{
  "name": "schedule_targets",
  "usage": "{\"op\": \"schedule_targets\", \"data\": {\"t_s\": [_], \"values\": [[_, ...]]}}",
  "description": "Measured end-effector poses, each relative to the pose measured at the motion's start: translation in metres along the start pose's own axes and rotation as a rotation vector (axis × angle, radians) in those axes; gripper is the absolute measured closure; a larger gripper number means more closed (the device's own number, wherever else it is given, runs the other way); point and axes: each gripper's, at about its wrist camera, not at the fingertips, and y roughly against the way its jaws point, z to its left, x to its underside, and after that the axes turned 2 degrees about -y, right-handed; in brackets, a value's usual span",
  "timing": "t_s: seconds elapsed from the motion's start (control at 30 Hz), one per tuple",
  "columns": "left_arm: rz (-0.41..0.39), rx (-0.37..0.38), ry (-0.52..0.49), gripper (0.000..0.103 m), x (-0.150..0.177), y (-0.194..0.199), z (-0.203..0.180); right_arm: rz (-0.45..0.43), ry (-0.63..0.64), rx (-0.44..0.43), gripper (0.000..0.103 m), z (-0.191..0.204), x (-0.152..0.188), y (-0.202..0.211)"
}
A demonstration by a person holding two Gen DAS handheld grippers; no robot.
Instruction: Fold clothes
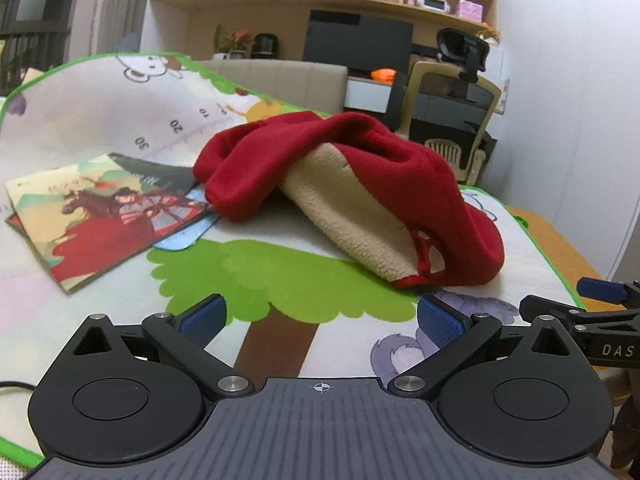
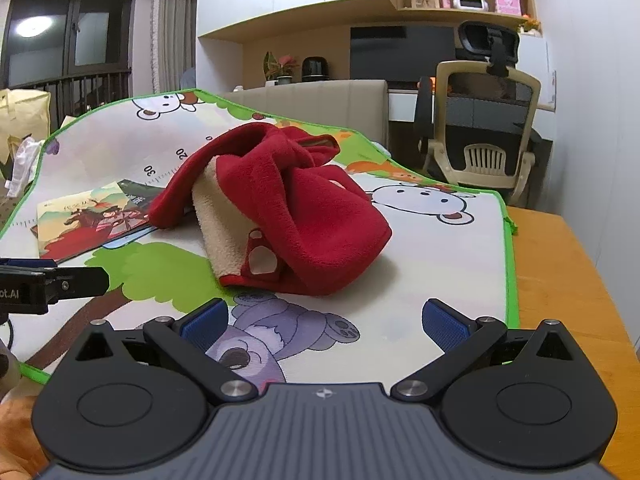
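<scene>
Between each hand-held gripper and the crumpled red garment [image 1: 352, 184], bare printed mat [image 2: 432, 248] lies open in the lower middle of both views. At left of frame, 2 flat books [image 1: 100, 220] lie beside the garment's sleeve, nearly touching. Right of the garment the mat is clear to its green edge, with bare worktop [image 2: 560, 280] beyond. An office chair [image 2: 488, 132] stands behind at upper right.

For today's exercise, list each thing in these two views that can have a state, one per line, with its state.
Red garment: crumpled in a heap, cream lining showing, not folded.
Left hand-held gripper: open, empty, short of the garment.
Right hand-held gripper: open, empty, short of the garment.
Picture book: closed, lying flat on the play mat, its far corner under the garment's edge.
Office chair: unoccupied.
</scene>
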Motion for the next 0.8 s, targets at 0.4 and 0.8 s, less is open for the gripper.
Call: {"op": "schedule_targets", "data": {"t_s": [0.4,0.8], "values": [[0.046,-0.012,0.021,0.0,0.009,-0.004,0.007,0.046,0.02,-0.018,0.0,0.009,0.01,-0.012],[0.068,-0.015,0.015,0.0,0.011,-0.008,0.005,0.055,-0.015,-0.012,0.0,0.003,0.012,-0.014]]}}
